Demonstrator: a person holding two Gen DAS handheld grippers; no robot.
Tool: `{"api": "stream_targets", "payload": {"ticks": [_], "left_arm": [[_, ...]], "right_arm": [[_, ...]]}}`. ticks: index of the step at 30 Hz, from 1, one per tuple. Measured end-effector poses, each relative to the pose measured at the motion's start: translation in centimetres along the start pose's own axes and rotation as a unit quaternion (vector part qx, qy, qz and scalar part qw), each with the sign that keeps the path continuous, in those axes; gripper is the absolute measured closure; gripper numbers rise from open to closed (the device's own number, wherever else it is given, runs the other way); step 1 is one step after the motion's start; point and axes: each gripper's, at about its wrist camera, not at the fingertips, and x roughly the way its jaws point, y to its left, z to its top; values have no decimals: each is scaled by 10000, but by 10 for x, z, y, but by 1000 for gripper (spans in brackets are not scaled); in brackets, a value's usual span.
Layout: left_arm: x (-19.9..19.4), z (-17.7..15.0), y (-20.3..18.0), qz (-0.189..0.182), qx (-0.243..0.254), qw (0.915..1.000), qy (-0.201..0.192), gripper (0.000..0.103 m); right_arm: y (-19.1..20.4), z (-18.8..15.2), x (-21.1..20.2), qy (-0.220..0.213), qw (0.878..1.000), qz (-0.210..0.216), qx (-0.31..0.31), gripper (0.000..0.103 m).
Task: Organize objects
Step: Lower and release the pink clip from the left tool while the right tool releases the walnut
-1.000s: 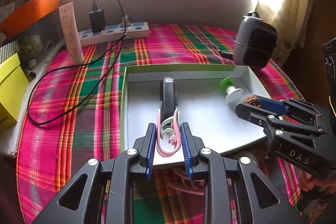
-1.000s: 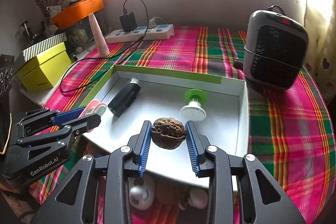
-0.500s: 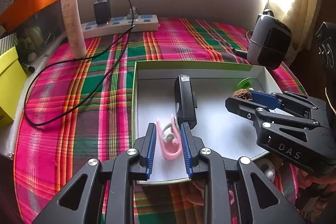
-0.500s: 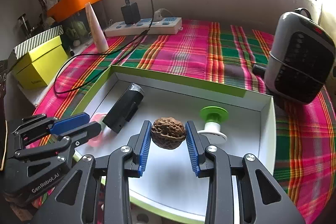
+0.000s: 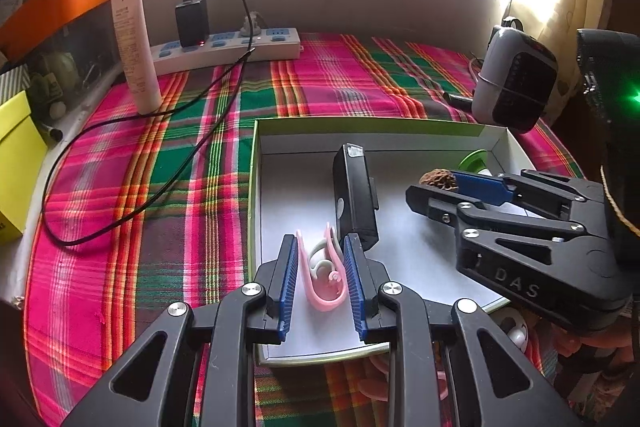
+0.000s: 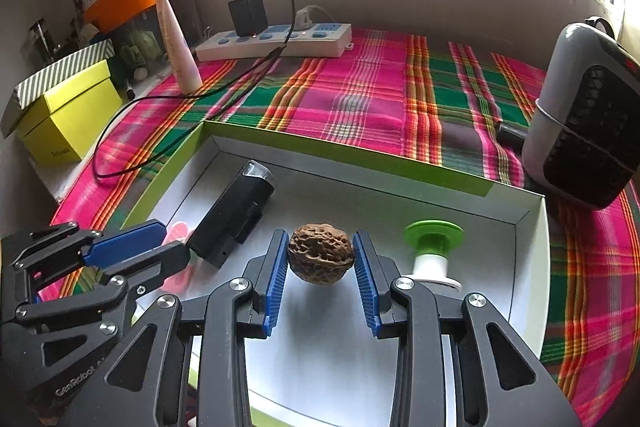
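Walnut [image 6: 321,257] sits clamped between the blue pads of the right gripper [image 6: 321,259], held in the air over the white floor of the box [image 6: 532,267]. This box is shallow, with a green rim, and it lies on the plaid cloth [image 6: 360,95]. The left gripper [image 5: 321,267] is closed on a pink clip [image 5: 322,277] (a white part is nested inside its loop), and it holds the clip over the near left part of the same box, just beside the box wall.

Inside the box a black oblong device [image 6: 232,215] lies flat, with its clear end toward the far wall; in the left wrist view its near end is right beside the clip. A green and white spool [image 6: 434,253] stands to the right of the walnut, close to the right wall of the box.

Behind the box, on the cloth, there is a white power strip [image 6: 276,41] with a black charger [image 6: 248,13] plugged in, and its black cable [image 5: 132,203] loops over the cloth. A pale tube [image 5: 134,47] stands near the strip. A small grey heater [image 6: 584,115] stands at the right, and a yellow box [image 6: 68,119] at the left.
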Motion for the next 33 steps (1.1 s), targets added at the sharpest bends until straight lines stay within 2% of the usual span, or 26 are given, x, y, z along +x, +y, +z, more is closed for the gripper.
{"api": "stream_targets", "payload": {"ticks": [24,28,33], "left_arm": [[-3,0,1,-4,-62,10000,22,80],[-4,-1,-1,-31,-48,10000,28,77],[-8,-2,-2,-56,-35,10000,13,74]], "right_arm": [[-1,1,3,52,9999,-4,105,69],[0,1,1,-6,10000,-37,93,68],[-1,-1,-1,-23,9999,-51,132,61]]}}
